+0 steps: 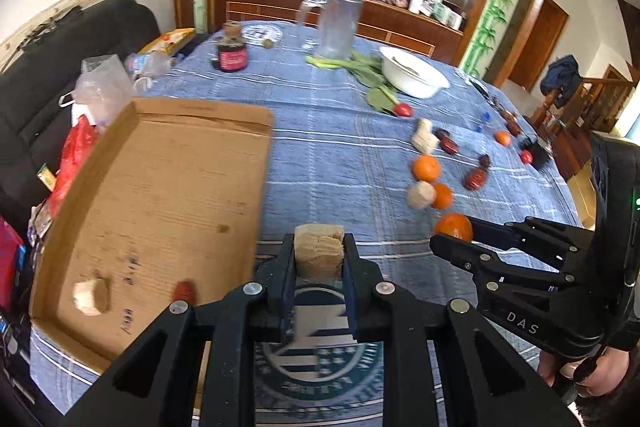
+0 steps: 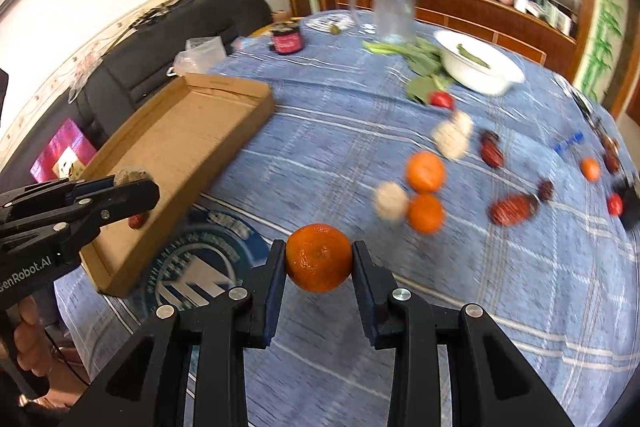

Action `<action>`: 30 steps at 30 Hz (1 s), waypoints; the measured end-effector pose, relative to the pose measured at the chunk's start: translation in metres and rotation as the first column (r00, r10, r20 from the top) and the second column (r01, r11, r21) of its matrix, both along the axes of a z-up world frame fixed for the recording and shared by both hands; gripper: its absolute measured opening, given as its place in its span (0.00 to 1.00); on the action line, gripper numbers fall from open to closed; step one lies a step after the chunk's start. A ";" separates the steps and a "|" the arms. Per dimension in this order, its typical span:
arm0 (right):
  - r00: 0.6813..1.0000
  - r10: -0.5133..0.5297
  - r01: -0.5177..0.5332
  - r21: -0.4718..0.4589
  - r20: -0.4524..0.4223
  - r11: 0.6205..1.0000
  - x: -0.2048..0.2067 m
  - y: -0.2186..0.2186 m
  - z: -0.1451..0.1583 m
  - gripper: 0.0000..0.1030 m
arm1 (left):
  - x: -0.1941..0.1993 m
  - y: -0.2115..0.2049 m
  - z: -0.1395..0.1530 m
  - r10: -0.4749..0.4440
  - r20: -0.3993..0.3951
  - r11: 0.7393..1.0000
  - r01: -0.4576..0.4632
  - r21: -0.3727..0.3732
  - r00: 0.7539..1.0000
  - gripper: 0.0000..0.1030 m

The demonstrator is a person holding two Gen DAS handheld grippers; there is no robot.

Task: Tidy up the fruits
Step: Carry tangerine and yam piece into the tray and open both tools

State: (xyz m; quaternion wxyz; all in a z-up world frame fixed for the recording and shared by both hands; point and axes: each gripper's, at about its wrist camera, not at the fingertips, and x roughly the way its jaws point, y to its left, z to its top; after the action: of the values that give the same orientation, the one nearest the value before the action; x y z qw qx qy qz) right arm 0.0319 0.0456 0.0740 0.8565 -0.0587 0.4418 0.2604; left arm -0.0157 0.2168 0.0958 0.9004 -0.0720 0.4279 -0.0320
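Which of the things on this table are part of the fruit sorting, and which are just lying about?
Part of the job:
- orange in the right tool
- beige chunk in the left tool
- cardboard tray
- loose oranges
- red dates

Lying about:
- white bowl
- glass pitcher
- dark jar
- leafy greens

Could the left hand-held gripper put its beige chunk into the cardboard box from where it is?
Probably yes: the left hand-held gripper, shut on the beige chunk, is right beside the cardboard box, whose open top looks unobstructed.
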 end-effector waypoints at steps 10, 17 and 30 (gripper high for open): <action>0.990 0.143 -0.143 0.018 0.002 0.990 0.019 0.087 0.009 0.34 | 0.011 0.087 -0.004 0.158 -0.023 0.987 -0.158 0.003 0.987 0.19; 0.972 0.235 -0.235 0.008 -0.015 0.972 0.032 0.149 -0.002 0.34 | 0.021 0.144 -0.027 0.263 -0.073 0.965 -0.262 0.029 0.962 0.19; 0.953 0.287 -0.292 -0.041 -0.096 0.956 0.052 0.210 -0.049 0.35 | 0.037 0.187 -0.069 0.320 -0.160 0.947 -0.316 0.051 0.934 0.20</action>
State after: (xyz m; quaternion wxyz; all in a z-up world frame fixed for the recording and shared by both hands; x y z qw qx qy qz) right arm 0.0838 0.2555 0.0249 0.7867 -0.1345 0.4730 0.3732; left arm 0.0209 0.4036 0.0268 0.8556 -0.1317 0.4847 0.1255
